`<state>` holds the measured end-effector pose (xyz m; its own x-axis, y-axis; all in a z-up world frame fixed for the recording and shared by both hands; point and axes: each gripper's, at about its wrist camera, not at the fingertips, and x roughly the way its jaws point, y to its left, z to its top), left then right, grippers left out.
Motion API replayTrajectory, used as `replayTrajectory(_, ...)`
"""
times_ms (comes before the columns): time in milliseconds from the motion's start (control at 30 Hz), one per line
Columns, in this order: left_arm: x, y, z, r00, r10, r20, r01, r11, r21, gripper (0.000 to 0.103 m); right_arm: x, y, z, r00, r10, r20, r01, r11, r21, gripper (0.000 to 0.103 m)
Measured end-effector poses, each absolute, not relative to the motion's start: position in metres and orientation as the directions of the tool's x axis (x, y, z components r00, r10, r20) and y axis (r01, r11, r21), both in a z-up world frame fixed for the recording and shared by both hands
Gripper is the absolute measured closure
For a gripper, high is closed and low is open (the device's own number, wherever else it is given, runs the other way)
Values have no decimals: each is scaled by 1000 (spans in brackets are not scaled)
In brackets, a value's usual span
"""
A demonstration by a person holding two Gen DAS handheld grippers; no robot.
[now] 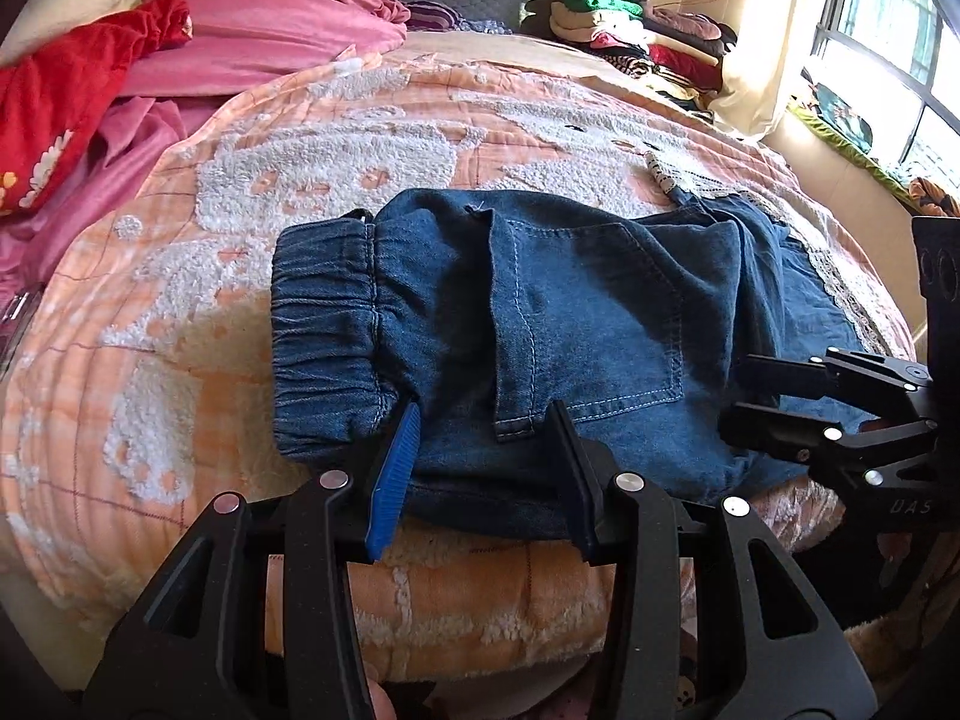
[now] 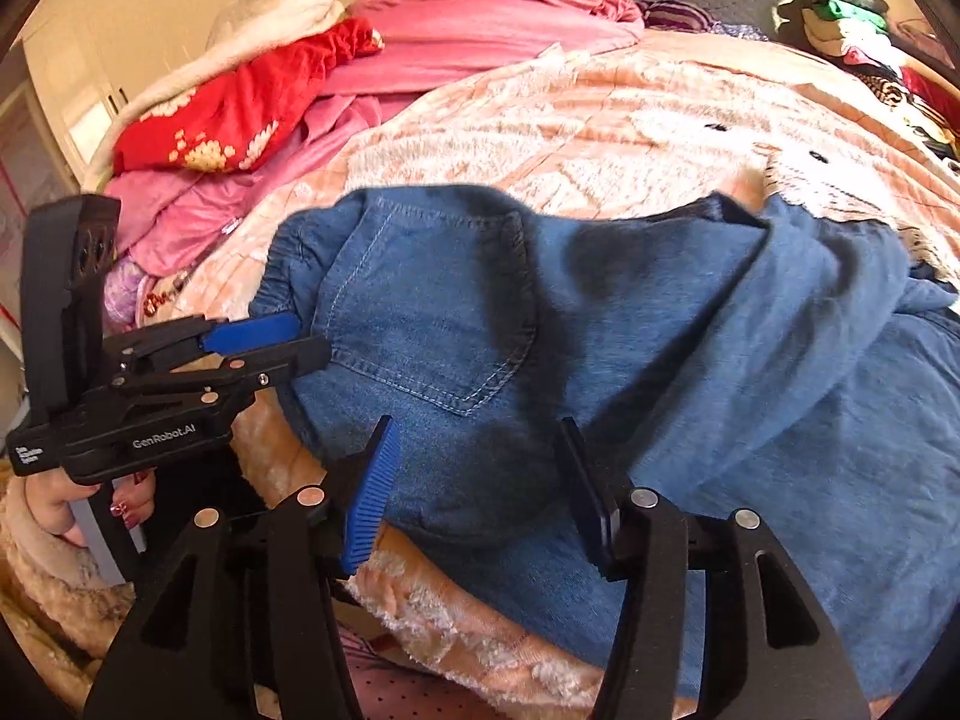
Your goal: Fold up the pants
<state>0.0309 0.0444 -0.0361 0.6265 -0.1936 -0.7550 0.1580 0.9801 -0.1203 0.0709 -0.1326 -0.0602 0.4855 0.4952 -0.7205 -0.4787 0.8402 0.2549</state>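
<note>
Blue denim pants [image 1: 540, 324] lie on the orange-and-white bedspread [image 1: 360, 138], elastic waistband at the left, back pocket up, legs bunched toward the right. My left gripper [image 1: 480, 420] is open, its blue-padded fingers straddling the pants' near edge by the waistband; nothing is held. It also shows in the right wrist view [image 2: 306, 339] at the waistband. My right gripper [image 2: 474, 450] is open over the near edge of the pants [image 2: 600, 330] below the pocket, empty. In the left wrist view it [image 1: 744, 384] sits at the pants' right side.
Pink and red bedding [image 1: 150, 72] is heaped at the far left of the bed. A stack of folded clothes [image 1: 630, 30] sits at the far right corner by a window [image 1: 888, 60]. The bed's near edge runs just under both grippers.
</note>
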Motion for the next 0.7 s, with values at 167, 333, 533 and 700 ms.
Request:
replayTrajectory(167,20,43,-18,645,-205,-736,151,979,-139,58,62,-159,-44,544,471,-695,-429,867,252,47)
replayTrajectory(333,14,38,-1,663,-219,-716,167,975,-143,57,59,-185,-37,588,430,-685,-368,896,246,47)
replayTrajectory(533,11,24,7,660,-245,-710,193,969,-155,56,58,-207,-29,639,387,-665,-315,920,233,35)
replayTrajectory(700,11,6,9,640,-291,-711,240,955,-175,53,58,-221,-26,658,372,-655,-291,928,235,35)
